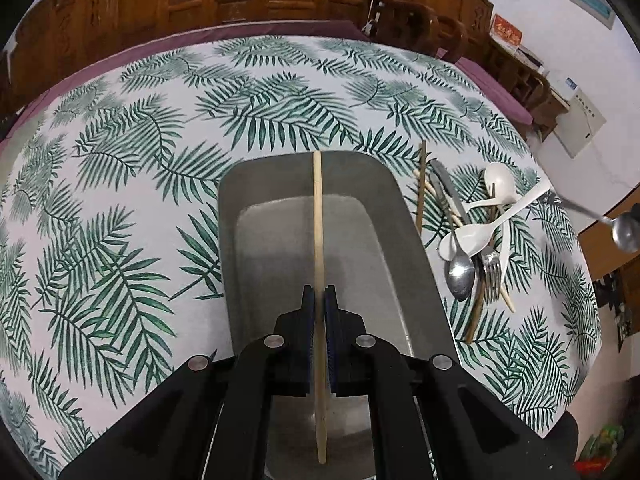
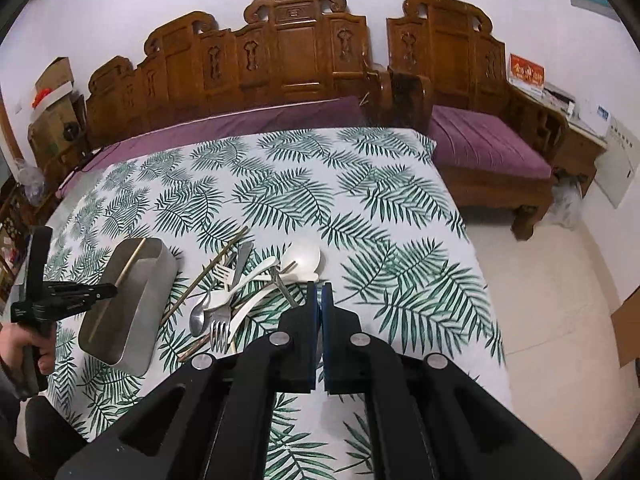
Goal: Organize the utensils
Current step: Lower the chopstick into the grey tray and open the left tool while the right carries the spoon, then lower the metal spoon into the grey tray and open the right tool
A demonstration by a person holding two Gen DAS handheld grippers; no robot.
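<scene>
My left gripper (image 1: 319, 294) is shut on a light wooden chopstick (image 1: 317, 216) and holds it lengthwise above a steel tray (image 1: 256, 184). The tray (image 2: 156, 264) and the left gripper (image 2: 108, 291) also show in the right wrist view. To the tray's right lies a pile of utensils: white plastic spoons (image 1: 498, 184), a metal spoon (image 1: 460, 272), a fork (image 1: 491, 272), a knife (image 1: 446, 184) and dark chopsticks (image 1: 420, 188). My right gripper (image 2: 320, 288) is shut on a metal spoon (image 1: 626, 232), whose thin handle (image 2: 286, 290) shows ahead of the jaws, just above the pile (image 2: 240, 284).
The table carries a white cloth with green leaves (image 2: 360, 208). A carved wooden bench with purple cushions (image 2: 248, 120) stands behind it, and a wooden chair (image 2: 480, 140) at the right. The table's right edge drops to a pale floor (image 2: 560, 300).
</scene>
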